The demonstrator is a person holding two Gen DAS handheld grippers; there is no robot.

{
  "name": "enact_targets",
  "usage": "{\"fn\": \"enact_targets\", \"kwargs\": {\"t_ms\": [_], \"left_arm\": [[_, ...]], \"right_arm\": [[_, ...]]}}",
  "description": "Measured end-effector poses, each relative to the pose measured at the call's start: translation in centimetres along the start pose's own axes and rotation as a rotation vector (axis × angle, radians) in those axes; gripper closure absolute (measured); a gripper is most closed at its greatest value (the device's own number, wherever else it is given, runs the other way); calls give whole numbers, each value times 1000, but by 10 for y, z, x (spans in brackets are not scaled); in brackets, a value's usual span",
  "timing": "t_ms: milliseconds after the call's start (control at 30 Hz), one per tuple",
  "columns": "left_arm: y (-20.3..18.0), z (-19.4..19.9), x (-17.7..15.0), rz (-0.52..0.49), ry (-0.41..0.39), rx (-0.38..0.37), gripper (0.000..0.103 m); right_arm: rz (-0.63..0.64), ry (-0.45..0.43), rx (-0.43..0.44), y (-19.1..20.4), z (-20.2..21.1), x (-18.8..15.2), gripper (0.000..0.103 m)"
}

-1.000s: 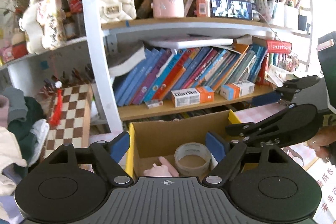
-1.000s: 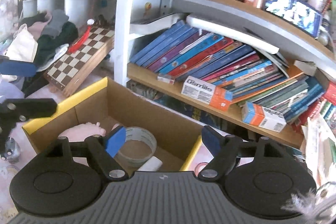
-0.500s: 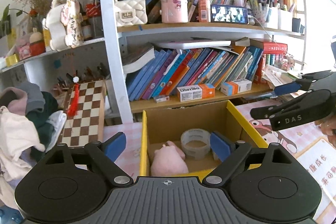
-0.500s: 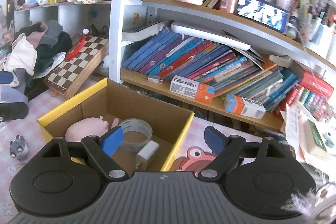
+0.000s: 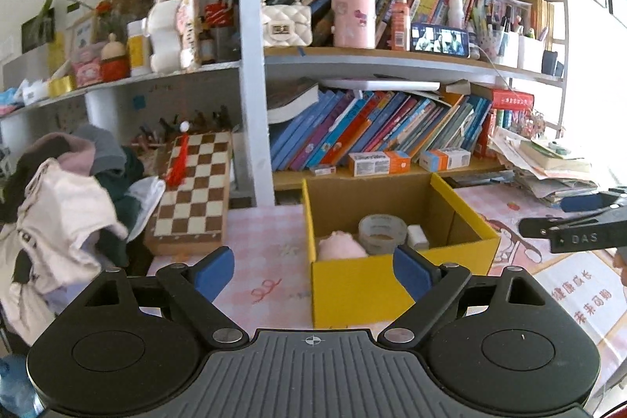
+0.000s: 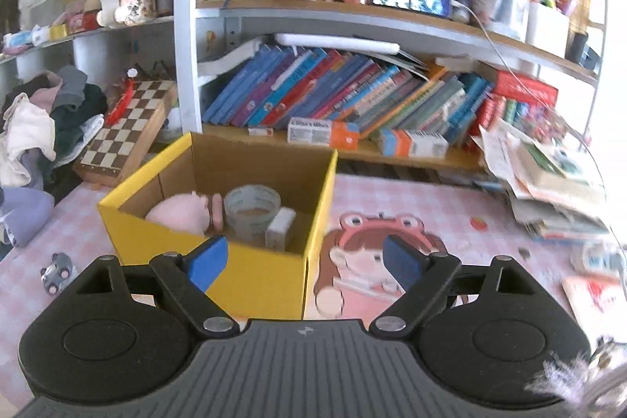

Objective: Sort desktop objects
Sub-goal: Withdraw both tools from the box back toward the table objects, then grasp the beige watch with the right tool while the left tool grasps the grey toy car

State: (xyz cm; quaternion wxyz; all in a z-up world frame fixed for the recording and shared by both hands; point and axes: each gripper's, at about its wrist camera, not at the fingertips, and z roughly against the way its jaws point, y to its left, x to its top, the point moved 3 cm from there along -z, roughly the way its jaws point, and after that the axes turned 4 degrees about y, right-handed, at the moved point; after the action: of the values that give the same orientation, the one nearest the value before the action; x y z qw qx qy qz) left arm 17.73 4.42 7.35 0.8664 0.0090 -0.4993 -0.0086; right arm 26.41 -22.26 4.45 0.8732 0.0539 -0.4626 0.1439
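both the left gripper (image 5: 311, 271) and right gripper (image 6: 299, 259) hang spread and empty before the yellow cardboard box (image 6: 258, 273); the small toy car (image 6: 58, 271) beside it looks light, rigid, best pinched across its sides.

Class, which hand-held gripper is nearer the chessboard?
Left. The chessboard sits just ahead-left of the left hand-held gripper; the right hand-held gripper is beyond the yellow box.

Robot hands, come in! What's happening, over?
Left gripper open, empty. Right gripper open, empty. Yellow box holds pink plush, tape roll. Nothing blocking.
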Motion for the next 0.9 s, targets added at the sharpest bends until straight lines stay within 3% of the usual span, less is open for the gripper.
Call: {"fn": "enact_targets", "kwargs": {"t_ms": [467, 900], "left_arm": [[33, 25, -49, 39, 74, -23, 12], [50, 31, -89, 81, 176, -46, 12]], "right_arm": [[-38, 105, -61, 31, 34, -68, 16], [-2, 222, -23, 73, 28, -105, 15]]}}
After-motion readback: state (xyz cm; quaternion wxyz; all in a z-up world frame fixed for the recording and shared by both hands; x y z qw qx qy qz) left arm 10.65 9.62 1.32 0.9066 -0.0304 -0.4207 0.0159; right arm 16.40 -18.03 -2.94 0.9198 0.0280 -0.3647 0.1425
